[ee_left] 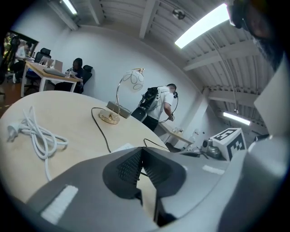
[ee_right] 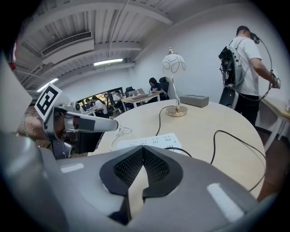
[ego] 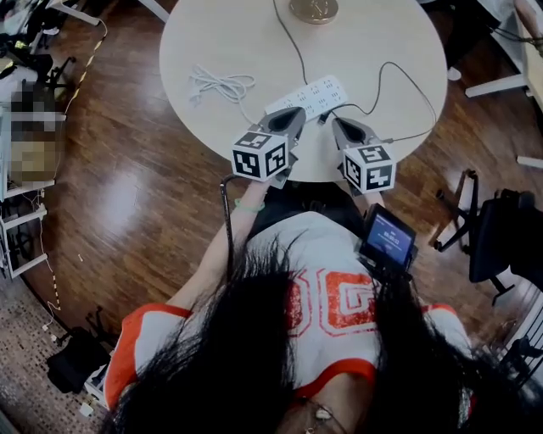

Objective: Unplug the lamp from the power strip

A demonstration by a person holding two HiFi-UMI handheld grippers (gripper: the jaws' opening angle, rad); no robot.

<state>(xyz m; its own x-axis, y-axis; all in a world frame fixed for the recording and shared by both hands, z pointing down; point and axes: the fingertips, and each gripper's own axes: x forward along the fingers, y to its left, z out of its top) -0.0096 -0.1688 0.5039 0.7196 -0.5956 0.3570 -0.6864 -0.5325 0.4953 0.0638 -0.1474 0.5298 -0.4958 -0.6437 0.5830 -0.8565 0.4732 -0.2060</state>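
Both tools, left tool [ee_left: 141, 151] and right tool [ee_right: 143, 149], are fully closed and empty, just beside the power strip [ego: 310, 97]. The lamp [ee_right: 175, 86] stands beyond it, apparently plugged in; view unclear. Risk: pulling the cord [ee_right: 158, 123] drags the unrestrained strip across the surface [ego: 382, 34] or topples the lamp.

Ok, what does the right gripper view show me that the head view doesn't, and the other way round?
Right gripper view only: the lamp's shade, a standing person with a backpack, and that the right claw is shut, nothing between its jaws. Head view only: the wood floor and a lit screen on the person's front. Both: the round table, power strip, lamp base and black cable.
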